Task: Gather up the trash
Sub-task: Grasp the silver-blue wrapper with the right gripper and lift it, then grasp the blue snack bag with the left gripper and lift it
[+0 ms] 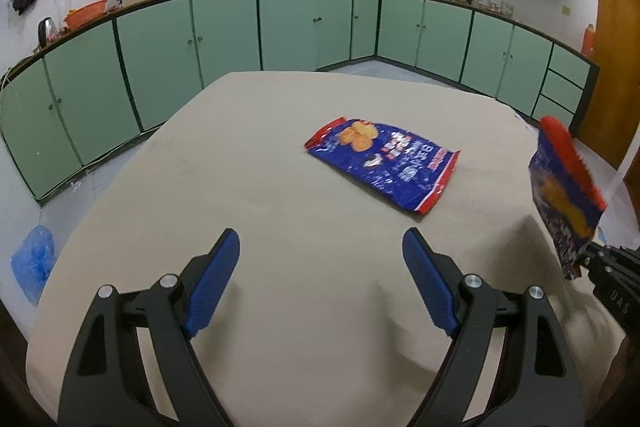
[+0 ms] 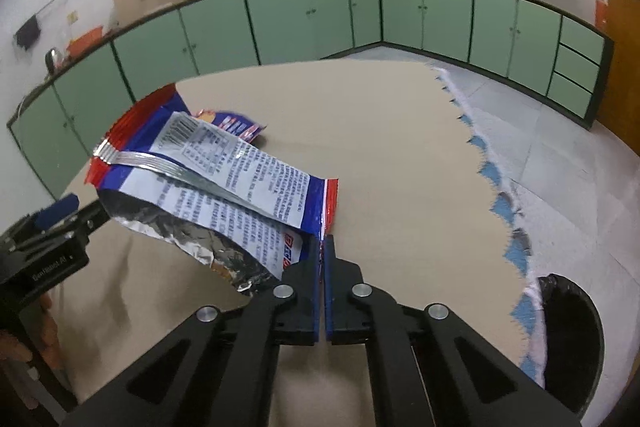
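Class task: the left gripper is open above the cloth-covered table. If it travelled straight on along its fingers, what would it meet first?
Probably the bare tablecloth just ahead of the left gripper. The flat snack bag lies farther on and to the right; depth is uncertain.

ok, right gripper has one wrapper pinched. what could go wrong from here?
1. The right gripper pinches only the sealed corner edge of the opened snack bag; the bag hangs sideways, so it may slip out on the way to the black-lined bin.
2. The bag's torn end gapes open, so any crumbs left inside could spill on the tablecloth.
3. The second snack bag lies flat on the cloth; the open left gripper may snag fabric picking it up.
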A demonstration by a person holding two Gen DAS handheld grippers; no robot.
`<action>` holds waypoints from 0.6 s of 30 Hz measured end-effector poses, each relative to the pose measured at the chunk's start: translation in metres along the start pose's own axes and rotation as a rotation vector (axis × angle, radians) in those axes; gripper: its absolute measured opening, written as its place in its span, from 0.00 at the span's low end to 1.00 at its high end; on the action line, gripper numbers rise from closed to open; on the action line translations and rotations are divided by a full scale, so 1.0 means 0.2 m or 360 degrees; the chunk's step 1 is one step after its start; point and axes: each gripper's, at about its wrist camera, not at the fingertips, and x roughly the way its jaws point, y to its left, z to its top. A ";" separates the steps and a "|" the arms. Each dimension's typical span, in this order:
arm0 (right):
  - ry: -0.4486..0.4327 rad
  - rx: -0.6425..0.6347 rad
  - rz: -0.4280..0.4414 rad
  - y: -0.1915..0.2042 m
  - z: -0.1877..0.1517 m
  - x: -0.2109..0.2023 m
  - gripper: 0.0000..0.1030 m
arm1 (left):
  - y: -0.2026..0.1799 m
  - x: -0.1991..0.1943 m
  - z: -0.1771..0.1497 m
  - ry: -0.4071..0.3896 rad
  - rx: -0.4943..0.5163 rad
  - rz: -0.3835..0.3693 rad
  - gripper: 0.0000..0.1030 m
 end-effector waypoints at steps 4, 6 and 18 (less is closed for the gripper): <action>-0.0037 0.0019 -0.0045 -0.06 0.05 -0.02 0.02 | -0.07 0.02 0.04 -0.0006 0.0006 -0.0056 0.79; -0.0048 0.0015 -0.0068 -0.08 0.07 -0.02 0.02 | -0.11 0.03 0.07 -0.0014 0.0011 -0.0081 0.79; -0.0055 0.0004 -0.0076 -0.11 0.08 0.04 0.02 | -0.25 0.33 0.20 0.0182 -0.0034 -0.0139 0.79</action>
